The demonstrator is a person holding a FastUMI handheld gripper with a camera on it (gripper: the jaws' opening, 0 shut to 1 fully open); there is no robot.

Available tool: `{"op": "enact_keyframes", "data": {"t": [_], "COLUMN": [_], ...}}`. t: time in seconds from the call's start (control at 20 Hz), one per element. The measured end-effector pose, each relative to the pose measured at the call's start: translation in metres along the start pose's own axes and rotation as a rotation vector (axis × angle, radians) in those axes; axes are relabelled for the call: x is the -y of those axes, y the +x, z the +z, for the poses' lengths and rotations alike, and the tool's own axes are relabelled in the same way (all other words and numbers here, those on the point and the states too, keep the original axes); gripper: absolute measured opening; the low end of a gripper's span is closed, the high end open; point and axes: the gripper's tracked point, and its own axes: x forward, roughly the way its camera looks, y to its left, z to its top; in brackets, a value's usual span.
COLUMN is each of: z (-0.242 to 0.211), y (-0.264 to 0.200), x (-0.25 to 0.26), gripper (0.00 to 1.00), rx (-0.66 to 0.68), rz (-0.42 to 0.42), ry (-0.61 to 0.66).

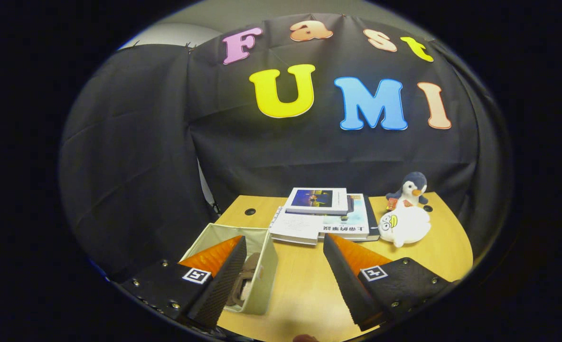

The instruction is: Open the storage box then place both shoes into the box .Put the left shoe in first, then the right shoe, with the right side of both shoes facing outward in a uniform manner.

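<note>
The gripper (281, 275) hangs above a light wooden table (309, 294), its two fingers spread wide apart and holding nothing, with bare tabletop between them. An open, pale fabric storage box (262, 266) stands on the table at the left finger, which overlaps the box's near side. Inside the box, a brownish shoe (248, 275) shows partly past that finger's inner edge; which shoe of the pair it is cannot be told, nor how it faces. Beyond the fingers, toward the back of the table, lies a loose stack of books (321, 216), the top one bearing a dark blue cover picture. Just right of the books rests a white plush toy (404, 225) with a yellow beak, and touching it from behind stands a small penguin plush (411, 187). Black cloth (134, 156) drapes the booth behind and to the left.
</note>
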Motion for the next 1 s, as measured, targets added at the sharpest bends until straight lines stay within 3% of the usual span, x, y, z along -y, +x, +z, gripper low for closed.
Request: {"op": "enact_keyframes", "data": {"t": [0.15,0.55,1.0], "z": [0.008,0.003,0.003], "y": [-0.02,-0.063,-0.088], "x": [0.035,0.104,0.157], "gripper": [0.99,0.99,0.99], "rx": [0.042,0.188,0.236], "rz": [-0.056,-0.11,-0.158], "ry": [-0.045,-0.054,-0.005]}}
